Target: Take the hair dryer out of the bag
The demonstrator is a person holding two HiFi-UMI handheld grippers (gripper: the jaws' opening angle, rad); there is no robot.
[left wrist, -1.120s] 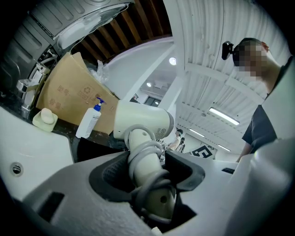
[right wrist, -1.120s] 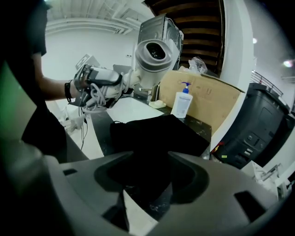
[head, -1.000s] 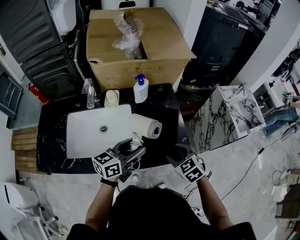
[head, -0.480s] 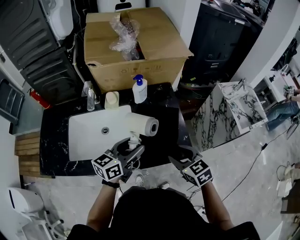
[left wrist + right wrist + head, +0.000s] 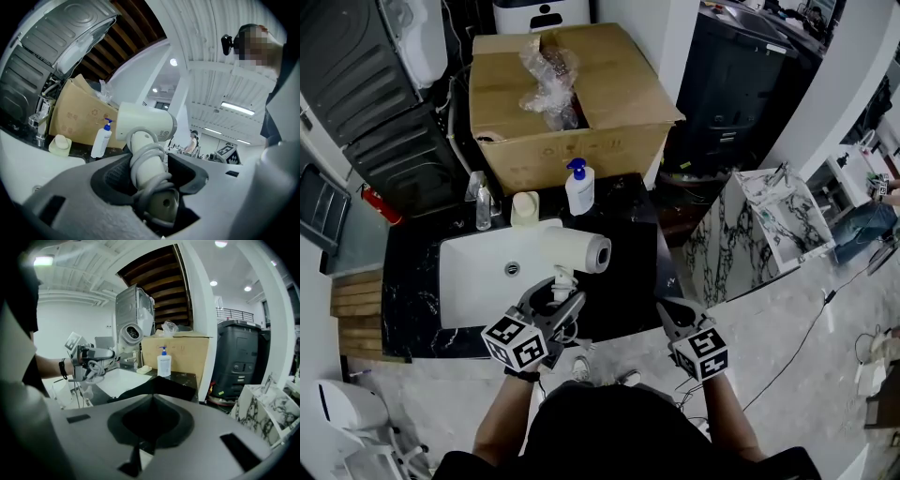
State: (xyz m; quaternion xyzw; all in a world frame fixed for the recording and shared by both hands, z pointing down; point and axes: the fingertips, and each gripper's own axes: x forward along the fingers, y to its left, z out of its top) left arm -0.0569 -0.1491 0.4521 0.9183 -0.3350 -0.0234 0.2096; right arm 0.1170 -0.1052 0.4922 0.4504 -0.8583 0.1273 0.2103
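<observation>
A white hair dryer [image 5: 572, 253] is held above the sink's near edge, its cord wound round the handle. My left gripper [image 5: 555, 302] is shut on that handle, and in the left gripper view the handle and cord [image 5: 147, 173] fill the gap between the pads. The right gripper view shows the dryer [image 5: 129, 333] and left gripper [image 5: 91, 355] at the left. My right gripper [image 5: 667, 311] hovers over the counter's front right part, jaws together. A black bag [image 5: 159, 386] rises in a tent shape to its tips [image 5: 152, 397], pinched there. In the head view the bag is lost against the black counter.
A white sink [image 5: 487, 277] is set in the black counter [image 5: 412, 291]. Behind it stand a tap [image 5: 481, 202], a cream soap holder [image 5: 523, 206] and a pump bottle [image 5: 579, 186]. A big cardboard box [image 5: 600, 94] lies beyond, a dark bin [image 5: 741, 84] and marble cabinet [image 5: 769, 225] to the right.
The right gripper's jaws have gone from wide apart to shut. Both grippers have risen a little, and the dryer has stayed in the left one.
</observation>
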